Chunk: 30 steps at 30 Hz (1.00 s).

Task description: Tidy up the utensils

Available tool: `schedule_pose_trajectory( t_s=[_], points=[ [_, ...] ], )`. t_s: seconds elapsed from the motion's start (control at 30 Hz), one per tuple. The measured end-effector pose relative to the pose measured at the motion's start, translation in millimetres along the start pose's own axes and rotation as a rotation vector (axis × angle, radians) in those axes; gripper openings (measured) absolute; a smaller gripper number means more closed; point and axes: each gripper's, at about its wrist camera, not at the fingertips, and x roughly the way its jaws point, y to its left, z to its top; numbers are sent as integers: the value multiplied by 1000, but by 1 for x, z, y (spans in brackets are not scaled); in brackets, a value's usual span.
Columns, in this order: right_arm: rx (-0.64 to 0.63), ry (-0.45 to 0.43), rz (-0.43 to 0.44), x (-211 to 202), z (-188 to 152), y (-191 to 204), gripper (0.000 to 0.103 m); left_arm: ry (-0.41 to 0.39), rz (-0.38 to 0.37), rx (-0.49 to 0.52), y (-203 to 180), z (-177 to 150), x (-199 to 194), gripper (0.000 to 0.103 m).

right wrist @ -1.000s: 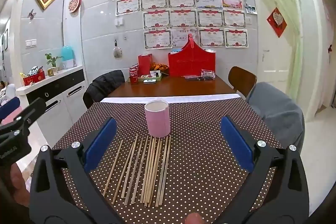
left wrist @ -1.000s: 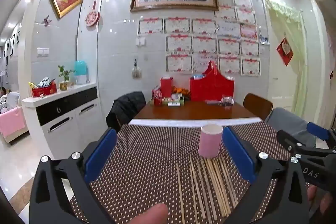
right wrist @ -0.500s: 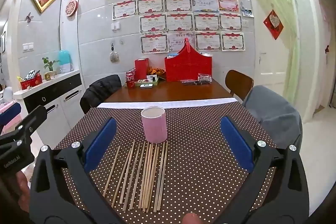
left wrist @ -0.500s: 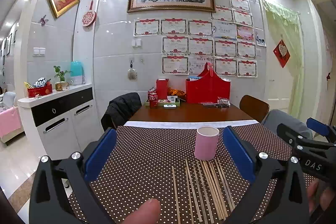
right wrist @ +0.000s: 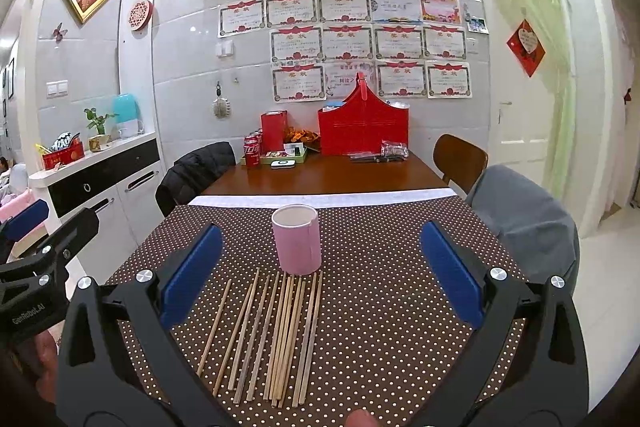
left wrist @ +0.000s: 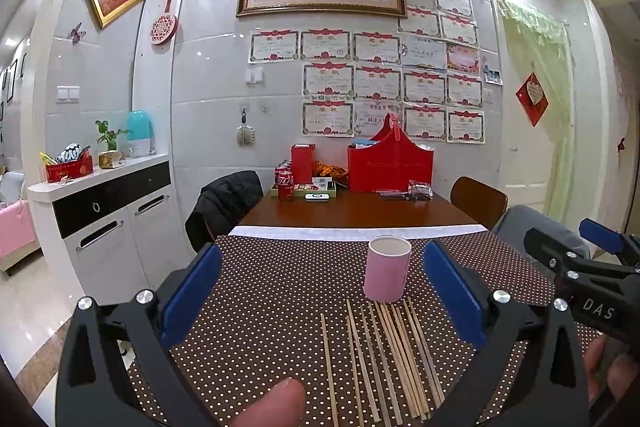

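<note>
Several wooden chopsticks (right wrist: 276,331) lie side by side on the brown dotted cloth (right wrist: 380,307), just in front of an upright, empty pink cup (right wrist: 298,245). In the left wrist view the same chopsticks (left wrist: 384,355) and pink cup (left wrist: 387,273) sit right of centre. My left gripper (left wrist: 320,291) hovers open above the cloth, nothing between its blue pads. My right gripper (right wrist: 320,267) is open too, raised over the chopsticks with the cup between its fingers' lines of sight but farther off. Each gripper shows at the edge of the other's view.
Beyond the cloth the bare wooden table (right wrist: 328,175) carries a red basket (right wrist: 364,127), a red box (right wrist: 274,129), soda cans (right wrist: 252,151) and a tray. Chairs stand around: one with a black jacket (right wrist: 196,171), one with a grey cover (right wrist: 524,219). A white sideboard (right wrist: 100,179) stands at left.
Both grippers have tilted up and drawn back slightly, so cup and chopsticks sit lower and farther in view. Both stayed open; nothing on the table moved.
</note>
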Motion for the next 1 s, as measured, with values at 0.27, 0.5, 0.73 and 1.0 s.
schedule_pose_trajectory(
  t_s=[0.27,0.5,0.73,1.0],
  points=[
    [0,-2,-1,1,-4,-1,98,7,-13,-1,-2,0,4,99],
    [-11,-1,4,2,-7,1,98,13,-9,-11,0,-2,7,99],
    [-17,1,7,3,-9,2,98,29,-6,0,0,-7,12,99],
    [-21,23,-5,11,-13,0,98,90,17,-13,9,-18,32,99]
  ],
)
